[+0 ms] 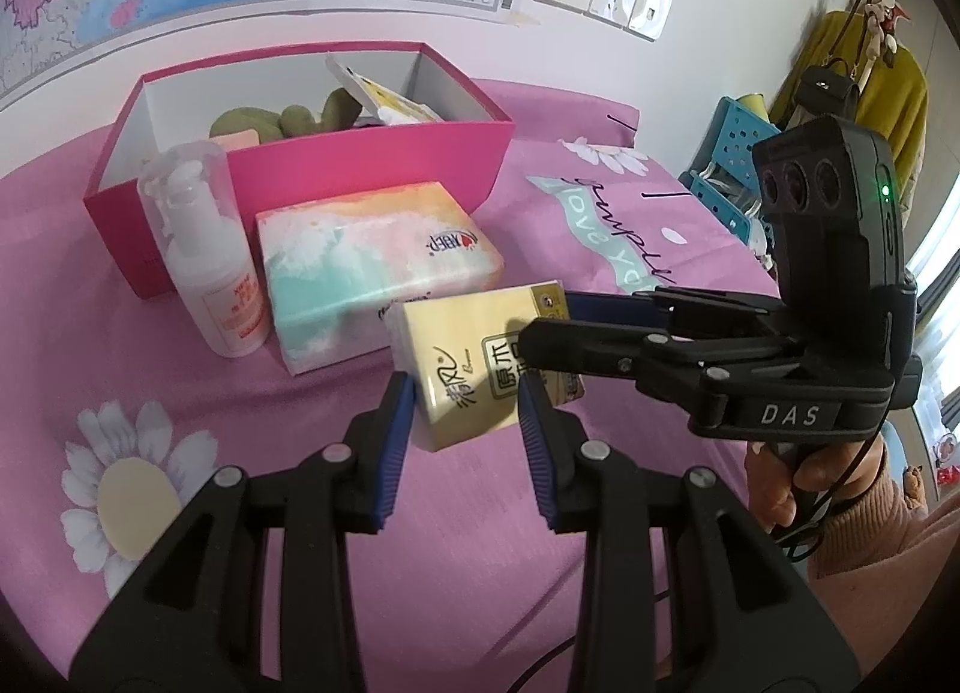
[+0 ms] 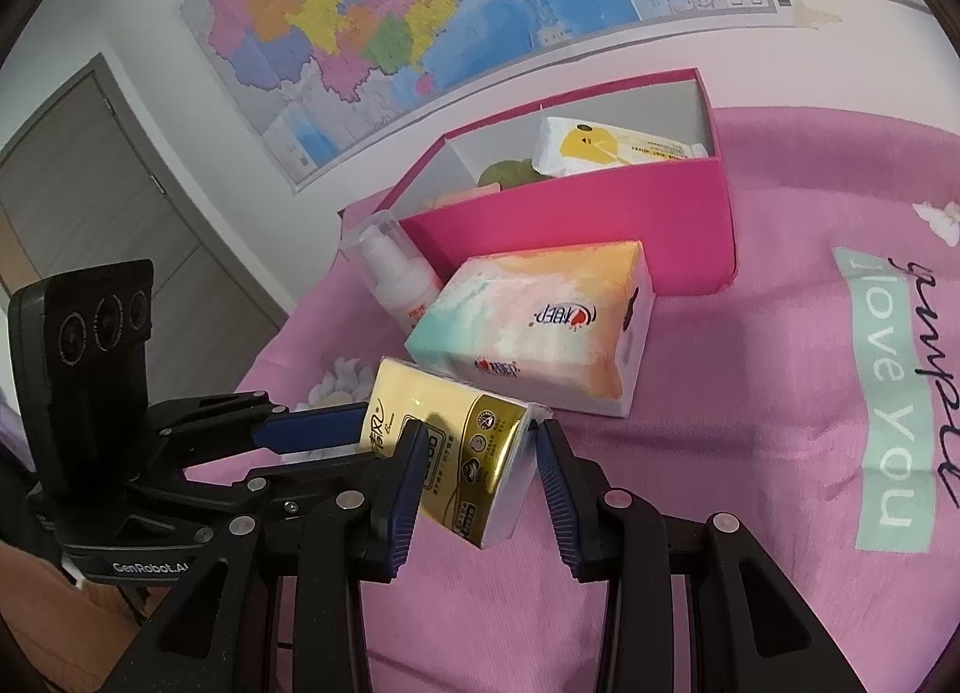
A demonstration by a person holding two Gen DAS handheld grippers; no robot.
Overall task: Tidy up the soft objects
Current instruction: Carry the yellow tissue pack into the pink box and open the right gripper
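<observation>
Both grippers clamp the yellow tissue pack (image 1: 474, 357): left gripper (image 1: 467, 411) from six o'clock, right gripper (image 2: 474, 468) at three o'clock, jaws narrowly parted around it; pink box (image 1: 372, 177) at eleven.

Both hand-held grippers (image 1: 467, 393) (image 2: 474, 453) tilt down — jaws clamped.

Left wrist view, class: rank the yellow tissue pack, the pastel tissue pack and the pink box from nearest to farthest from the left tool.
1. Yellow tissue pack: between the left tool fingers.
2. Pastel tissue pack: just behind it, slightly left.
3. Pink box: farthest back, by the wall.
</observation>
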